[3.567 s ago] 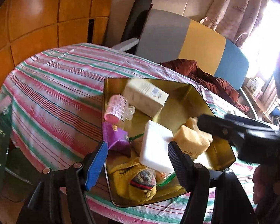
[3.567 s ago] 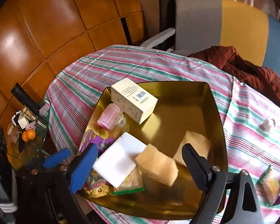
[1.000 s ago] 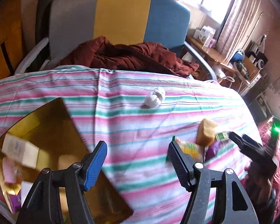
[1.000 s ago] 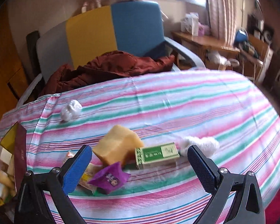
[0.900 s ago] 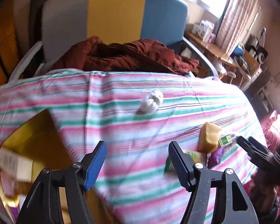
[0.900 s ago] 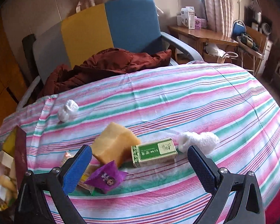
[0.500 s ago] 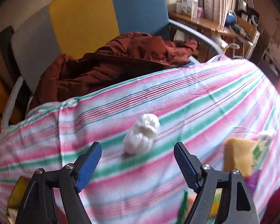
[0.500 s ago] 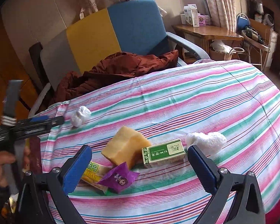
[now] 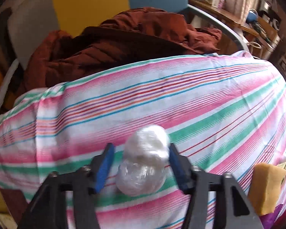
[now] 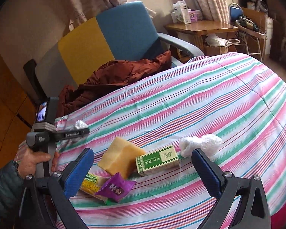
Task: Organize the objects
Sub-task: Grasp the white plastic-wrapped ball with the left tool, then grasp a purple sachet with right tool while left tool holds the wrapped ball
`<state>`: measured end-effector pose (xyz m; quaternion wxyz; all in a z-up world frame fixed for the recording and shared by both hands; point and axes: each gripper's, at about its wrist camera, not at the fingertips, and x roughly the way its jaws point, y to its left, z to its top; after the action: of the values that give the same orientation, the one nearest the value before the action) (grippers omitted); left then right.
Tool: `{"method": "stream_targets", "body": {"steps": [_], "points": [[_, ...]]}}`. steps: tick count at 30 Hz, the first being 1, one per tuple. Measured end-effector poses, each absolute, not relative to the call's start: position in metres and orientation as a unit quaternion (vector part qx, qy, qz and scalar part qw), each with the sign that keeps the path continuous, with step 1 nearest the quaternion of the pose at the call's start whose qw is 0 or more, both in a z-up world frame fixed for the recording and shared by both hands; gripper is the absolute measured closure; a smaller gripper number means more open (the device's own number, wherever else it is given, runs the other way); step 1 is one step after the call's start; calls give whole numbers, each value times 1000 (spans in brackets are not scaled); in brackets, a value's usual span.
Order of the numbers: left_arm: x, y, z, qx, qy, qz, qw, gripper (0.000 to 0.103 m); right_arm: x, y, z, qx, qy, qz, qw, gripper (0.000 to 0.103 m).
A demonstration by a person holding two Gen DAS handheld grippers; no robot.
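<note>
A white plastic-wrapped ball (image 9: 143, 162) lies on the striped tablecloth (image 9: 181, 99). My left gripper (image 9: 141, 162) straddles it from above with its jaws closing. The right pad touches the ball, and a narrow gap shows at the left pad. In the right wrist view a hand holds that left gripper (image 10: 82, 131) at the far left, over the ball (image 10: 80, 124). My right gripper (image 10: 142, 156) is open and hovers over a yellow sponge (image 10: 122, 158), a green box (image 10: 157, 160), a purple packet (image 10: 115, 188) and a yellow snack packet (image 10: 91, 182).
A crumpled white plastic bag (image 10: 200, 145) lies right of the green box. Behind the table stands a grey, yellow and blue armchair (image 10: 104, 38) with a maroon jacket (image 10: 120, 74) on it. A wooden side table (image 10: 200, 28) stands at the back right. The gold tray's corner (image 9: 0, 210) shows at lower left.
My left gripper swung from the gold tray across the table, came down over the white ball, and its jaws narrowed around it. The right gripper stayed open and barely moved.
</note>
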<state>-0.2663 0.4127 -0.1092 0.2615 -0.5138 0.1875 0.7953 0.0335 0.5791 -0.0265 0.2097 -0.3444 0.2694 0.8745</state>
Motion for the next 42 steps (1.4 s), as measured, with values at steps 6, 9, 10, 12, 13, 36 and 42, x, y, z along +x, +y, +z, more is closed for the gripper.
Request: {"method": "stream_targets", "body": {"steps": [6, 9, 10, 12, 13, 36, 42], "points": [[-239, 397, -106, -528, 189, 787, 257, 67, 38, 595, -33, -342, 305, 862, 217, 0], [-218, 387, -106, -532, 178, 787, 256, 67, 33, 594, -38, -353, 310, 860, 198, 0], [-212, 383, -105, -535, 167, 787, 258, 67, 29, 591, -40, -361, 308, 861, 183, 0], [-196, 375, -100, -536, 145, 789, 263, 67, 21, 582, -44, -376, 304, 863, 148, 0], [-185, 370, -96, -530, 139, 792, 268, 67, 18, 578, -45, -382, 300, 864, 130, 0], [-15, 280, -106, -467, 174, 788, 361, 66, -23, 516, -100, -517, 170, 837, 58, 48], [-24, 272, -108, -481, 127, 782, 375, 66, -22, 513, -95, -512, 159, 842, 52, 62]]}}
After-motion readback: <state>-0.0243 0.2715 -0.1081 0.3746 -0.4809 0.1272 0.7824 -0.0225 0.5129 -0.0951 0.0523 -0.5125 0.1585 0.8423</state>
